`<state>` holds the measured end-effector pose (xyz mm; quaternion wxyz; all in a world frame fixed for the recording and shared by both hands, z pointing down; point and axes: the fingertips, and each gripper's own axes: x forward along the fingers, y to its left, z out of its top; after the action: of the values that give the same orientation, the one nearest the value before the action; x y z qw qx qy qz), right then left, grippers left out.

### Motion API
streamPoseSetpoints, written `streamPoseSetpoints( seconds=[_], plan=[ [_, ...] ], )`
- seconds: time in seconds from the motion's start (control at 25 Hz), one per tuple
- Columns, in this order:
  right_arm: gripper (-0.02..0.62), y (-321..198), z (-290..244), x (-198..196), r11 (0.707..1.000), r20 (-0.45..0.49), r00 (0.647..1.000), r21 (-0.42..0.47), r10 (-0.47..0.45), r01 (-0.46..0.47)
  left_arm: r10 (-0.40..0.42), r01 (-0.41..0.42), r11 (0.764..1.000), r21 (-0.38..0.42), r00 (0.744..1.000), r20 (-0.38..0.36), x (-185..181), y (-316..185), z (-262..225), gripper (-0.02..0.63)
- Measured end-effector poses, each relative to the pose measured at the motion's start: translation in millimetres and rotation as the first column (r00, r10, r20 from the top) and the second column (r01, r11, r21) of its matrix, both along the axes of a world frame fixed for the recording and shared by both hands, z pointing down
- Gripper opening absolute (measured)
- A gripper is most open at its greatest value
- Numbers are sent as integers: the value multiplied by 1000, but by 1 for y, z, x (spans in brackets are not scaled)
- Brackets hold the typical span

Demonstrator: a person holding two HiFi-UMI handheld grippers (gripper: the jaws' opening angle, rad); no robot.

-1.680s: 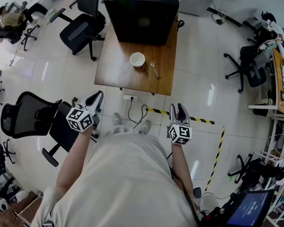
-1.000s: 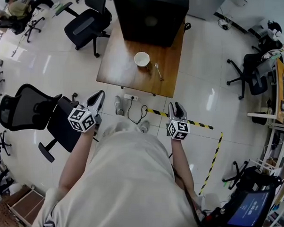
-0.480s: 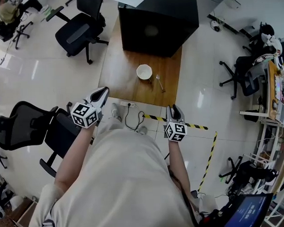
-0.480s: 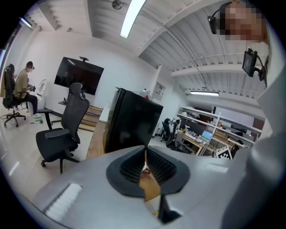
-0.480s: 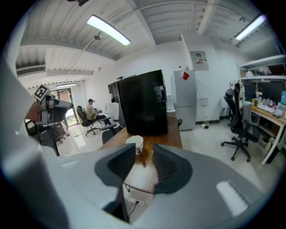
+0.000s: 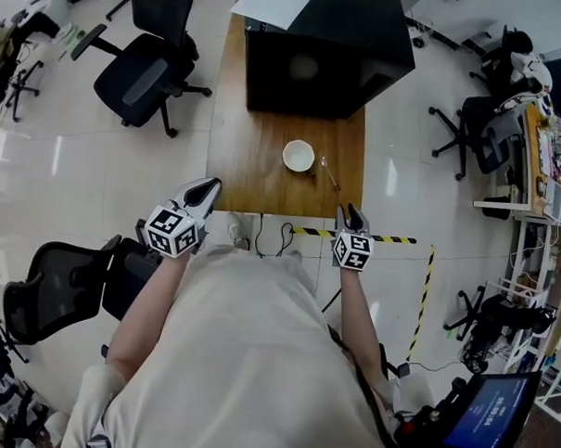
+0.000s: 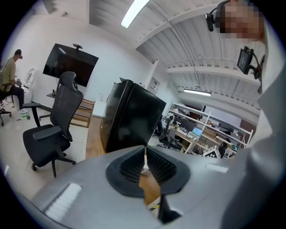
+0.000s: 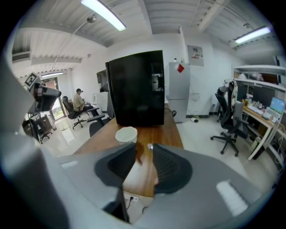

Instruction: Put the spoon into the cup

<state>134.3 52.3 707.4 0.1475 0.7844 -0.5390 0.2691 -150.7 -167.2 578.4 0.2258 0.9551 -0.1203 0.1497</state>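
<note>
Wooden table on white tiled floor; left claw pressed together, right claw spread

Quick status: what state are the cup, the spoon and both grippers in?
cup: upright on the table, looks empty
spoon: lying flat on the table beside the cup, not in it
left gripper: jaw tips together, nothing held
right gripper: jaws apart, nothing between them
</note>
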Motion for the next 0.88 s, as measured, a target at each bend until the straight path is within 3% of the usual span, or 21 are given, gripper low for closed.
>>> streamPoseSetpoints(
  seconds=[0.16,0.44,0.6,0.88],
  plan=[
    [123,-9,3,-7,999,-1,1000,-25,24,-24,41,-41,999,-1,999,-7,5,-23,1,2],
    [123,-12,3,-10,990,-62,997,-138,-39,30,74,-77,996,-42,995,-62,22,-35,-2,2],
    [123,-12,10,-3,983,-66,996,-175,-62,50,101,-104,993,-58,993,-58,25,-27,4,2],
    [123,-15,41,10,963,-42,988,-236,-146,132,56,-58,996,-65,998,-25,23,-20,10,2]
  ],
)
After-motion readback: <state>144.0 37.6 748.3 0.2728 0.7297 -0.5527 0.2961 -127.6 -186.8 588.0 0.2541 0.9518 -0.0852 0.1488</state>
